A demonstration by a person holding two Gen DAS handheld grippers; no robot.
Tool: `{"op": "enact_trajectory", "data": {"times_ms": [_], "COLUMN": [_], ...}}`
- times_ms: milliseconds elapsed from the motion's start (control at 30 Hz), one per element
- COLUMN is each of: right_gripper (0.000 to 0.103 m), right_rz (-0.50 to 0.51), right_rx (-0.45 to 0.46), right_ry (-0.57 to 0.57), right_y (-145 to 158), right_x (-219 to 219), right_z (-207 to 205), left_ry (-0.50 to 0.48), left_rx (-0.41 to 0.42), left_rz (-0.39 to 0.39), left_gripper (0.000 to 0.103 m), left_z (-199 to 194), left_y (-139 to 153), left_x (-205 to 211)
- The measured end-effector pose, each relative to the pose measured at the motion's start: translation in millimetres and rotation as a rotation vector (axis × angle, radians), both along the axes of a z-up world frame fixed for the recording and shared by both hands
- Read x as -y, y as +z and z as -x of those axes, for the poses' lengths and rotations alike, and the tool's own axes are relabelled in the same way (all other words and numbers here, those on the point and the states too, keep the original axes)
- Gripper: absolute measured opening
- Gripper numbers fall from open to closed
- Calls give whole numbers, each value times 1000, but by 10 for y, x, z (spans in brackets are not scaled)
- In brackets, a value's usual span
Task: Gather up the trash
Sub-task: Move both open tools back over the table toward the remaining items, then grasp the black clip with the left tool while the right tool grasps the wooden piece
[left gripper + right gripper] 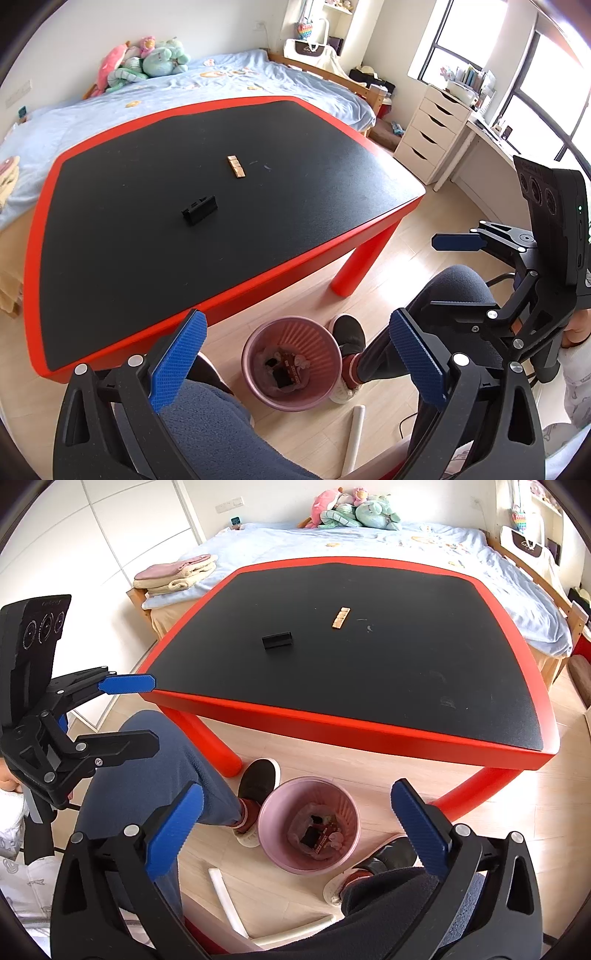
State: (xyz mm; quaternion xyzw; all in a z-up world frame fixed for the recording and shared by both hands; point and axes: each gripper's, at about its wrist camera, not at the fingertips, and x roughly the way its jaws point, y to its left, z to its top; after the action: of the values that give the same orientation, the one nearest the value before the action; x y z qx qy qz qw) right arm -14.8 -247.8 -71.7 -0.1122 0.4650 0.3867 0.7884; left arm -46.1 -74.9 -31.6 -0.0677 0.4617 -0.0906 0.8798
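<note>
We hold both grippers over the pink bin point(291, 363) on the floor near the red table point(229, 295). The left gripper point(295, 363) and right gripper point(295, 834) each have jaws wide apart with nothing between them. Wrappers point(321, 836) lie inside the bin. A tan strip point(236, 167) and black block point(199, 209) sit on the tabletop.

No writing can be read with certainty. A red wrapper point(322, 840) in the pink bin point(275, 805), lower middle of the right wrist view, bears print too small to make out. The black device point(35, 627) at the left edge carries a faint, illegible mark along its top.
</note>
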Motion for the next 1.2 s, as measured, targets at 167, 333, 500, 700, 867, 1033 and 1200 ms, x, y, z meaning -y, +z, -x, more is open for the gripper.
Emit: {"op": "enact_trajectory", "data": {"times_ms": [167,333,500,700,867,1033,1200], "right_gripper": [100,100,100,100,100,100,100], "right_rz": [1,-1,-7,-7,-3,-4,12], "right_rx": [-4,6,20,45,49,52,40], "right_ry": [-18,-24,-41,-48,-59,-77,-93], "right_y": [10,56,139,260,287,287,181], "right_x": [18,3,-39,-181,-341,-520,-733], "right_z": [-49,-101,-232,-454,-717,-1023,-1337], "left_ry": [18,42,68,138,187,257,319], "left_rx": [-12,-27,-29,-46,-56,-83,-98], "left_rz": [0,3,2,26,17,22,25], "left_gripper": [95,95,95,95,95,95,95], "left_z": [-11,-79,-202,-418,-611,-828,-991], "left_y": [-6,-12,-1,-38,-95,-227,-371], "left_x": [-30,-80,-172,-346,-403,-471,-530]}}
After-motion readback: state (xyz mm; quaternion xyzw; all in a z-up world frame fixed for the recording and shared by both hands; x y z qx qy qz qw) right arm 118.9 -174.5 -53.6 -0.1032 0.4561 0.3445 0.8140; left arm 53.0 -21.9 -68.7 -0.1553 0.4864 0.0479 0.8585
